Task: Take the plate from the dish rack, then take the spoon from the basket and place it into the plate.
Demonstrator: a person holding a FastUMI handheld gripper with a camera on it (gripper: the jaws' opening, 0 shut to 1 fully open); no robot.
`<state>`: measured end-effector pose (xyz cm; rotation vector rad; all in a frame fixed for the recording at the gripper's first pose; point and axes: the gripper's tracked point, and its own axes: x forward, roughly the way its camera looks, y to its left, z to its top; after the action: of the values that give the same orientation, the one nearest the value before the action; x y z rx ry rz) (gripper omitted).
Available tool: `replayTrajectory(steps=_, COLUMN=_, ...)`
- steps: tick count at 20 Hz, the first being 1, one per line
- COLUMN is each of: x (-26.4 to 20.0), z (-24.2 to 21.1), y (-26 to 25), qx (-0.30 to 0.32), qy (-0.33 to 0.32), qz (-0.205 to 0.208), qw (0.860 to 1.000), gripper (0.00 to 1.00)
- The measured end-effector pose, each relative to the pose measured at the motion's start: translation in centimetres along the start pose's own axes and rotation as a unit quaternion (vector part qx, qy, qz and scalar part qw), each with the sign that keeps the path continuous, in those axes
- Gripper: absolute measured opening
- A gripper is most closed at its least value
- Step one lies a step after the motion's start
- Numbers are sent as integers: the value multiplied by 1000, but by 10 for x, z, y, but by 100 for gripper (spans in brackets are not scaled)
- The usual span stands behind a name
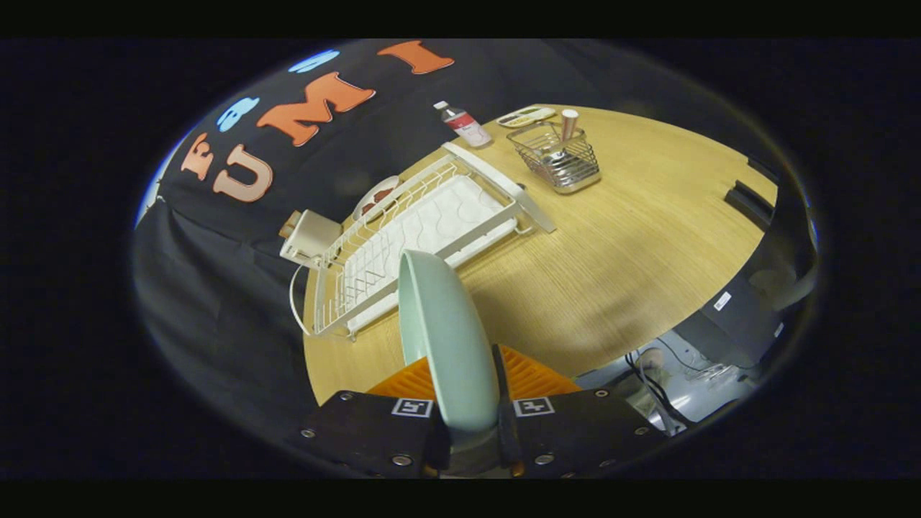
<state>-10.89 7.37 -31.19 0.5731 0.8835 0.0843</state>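
Observation:
A pale green plate (442, 334) stands on edge between my fingers, and my gripper (466, 388) is shut on its rim, holding it above the wooden table (633, 244). Beyond the plate lies the white wire dish rack (421, 230) with its white drip tray. Farther off stands a wire basket (560, 158) holding a spoon with a pale pink handle (569, 124). The spoon's bowl is hidden among the basket's wires.
A small bottle with a red label (464, 124) lies beyond the rack, and a flat tray (527, 116) sits behind the basket. A white box (311, 237) hangs at the rack's far-left end. A red-patterned dish (375, 198) leans behind the rack. Cables and grey equipment (691, 367) lie past the table's edge.

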Motion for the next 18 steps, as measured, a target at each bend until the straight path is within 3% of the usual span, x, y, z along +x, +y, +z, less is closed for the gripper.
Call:
replayTrajectory(steps=11, x=46, z=-13, y=6, qx=84, qy=36, qz=43, qw=995, gripper=27)
replayTrajectory(steps=14, x=48, z=-15, y=3, qx=94, qy=41, qz=31, qw=994, gripper=30)
replayTrajectory(steps=18, x=43, z=-11, y=-10, qx=52, qy=39, qz=-9, qw=998, gripper=42)
